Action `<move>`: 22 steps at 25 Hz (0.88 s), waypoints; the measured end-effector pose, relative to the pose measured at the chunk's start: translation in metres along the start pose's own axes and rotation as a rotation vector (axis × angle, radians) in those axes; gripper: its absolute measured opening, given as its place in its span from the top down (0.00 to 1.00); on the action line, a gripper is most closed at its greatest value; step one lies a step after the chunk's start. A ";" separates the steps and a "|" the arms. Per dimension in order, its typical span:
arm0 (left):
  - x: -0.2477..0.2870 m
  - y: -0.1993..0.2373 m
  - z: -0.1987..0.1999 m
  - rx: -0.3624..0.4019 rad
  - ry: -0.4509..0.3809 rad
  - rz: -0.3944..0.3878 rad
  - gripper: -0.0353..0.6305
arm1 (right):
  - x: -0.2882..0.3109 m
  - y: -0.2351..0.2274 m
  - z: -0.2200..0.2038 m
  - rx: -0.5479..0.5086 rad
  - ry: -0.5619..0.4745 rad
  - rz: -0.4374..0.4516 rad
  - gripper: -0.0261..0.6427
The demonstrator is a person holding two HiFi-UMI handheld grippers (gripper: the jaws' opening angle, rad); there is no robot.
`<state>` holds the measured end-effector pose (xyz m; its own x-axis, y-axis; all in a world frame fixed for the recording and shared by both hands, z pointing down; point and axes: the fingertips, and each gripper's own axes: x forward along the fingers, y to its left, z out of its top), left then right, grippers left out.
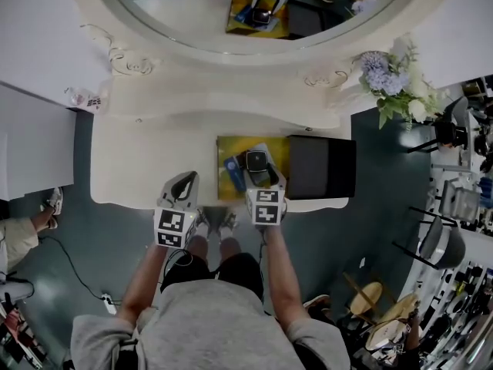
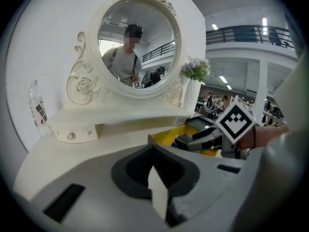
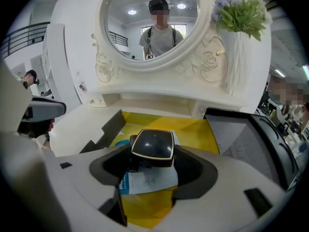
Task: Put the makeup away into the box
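An open yellow box [image 1: 231, 149] lies on the white vanity table [image 1: 146, 160], with its black lid [image 1: 320, 166] lying to its right. My right gripper [image 1: 260, 164] hangs over the box, shut on a black square compact [image 3: 153, 144] with a gold rim. Under the compact, a white and blue leaflet [image 3: 147, 180] lies in the box [image 3: 193, 129]. My left gripper [image 1: 187, 177] is at the table's front edge, left of the box, jaws together and empty. In the left gripper view its tips [image 2: 153, 151] point at the table, and the box [image 2: 166, 138] shows to the right.
A large oval mirror [image 1: 254, 6] rises at the back of the table. A vase of flowers [image 1: 393, 75] stands at the back right, and a clear bottle [image 1: 81, 99] at the back left. Bare table top lies left of the box.
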<state>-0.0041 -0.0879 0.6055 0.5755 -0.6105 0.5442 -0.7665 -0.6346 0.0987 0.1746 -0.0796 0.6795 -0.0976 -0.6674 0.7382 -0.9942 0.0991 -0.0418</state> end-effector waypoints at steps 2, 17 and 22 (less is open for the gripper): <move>0.001 0.000 -0.003 -0.005 0.007 0.005 0.95 | 0.004 0.000 0.000 0.005 0.010 0.003 0.53; -0.003 -0.009 -0.007 -0.016 0.008 0.026 0.95 | 0.004 -0.003 0.000 0.008 0.035 0.003 0.52; -0.011 -0.009 0.005 -0.003 -0.020 0.050 0.95 | -0.012 -0.011 0.008 0.002 -0.017 -0.005 0.53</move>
<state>-0.0017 -0.0778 0.5947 0.5418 -0.6509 0.5317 -0.7953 -0.6017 0.0738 0.1860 -0.0790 0.6657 -0.0932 -0.6804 0.7269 -0.9948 0.0941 -0.0395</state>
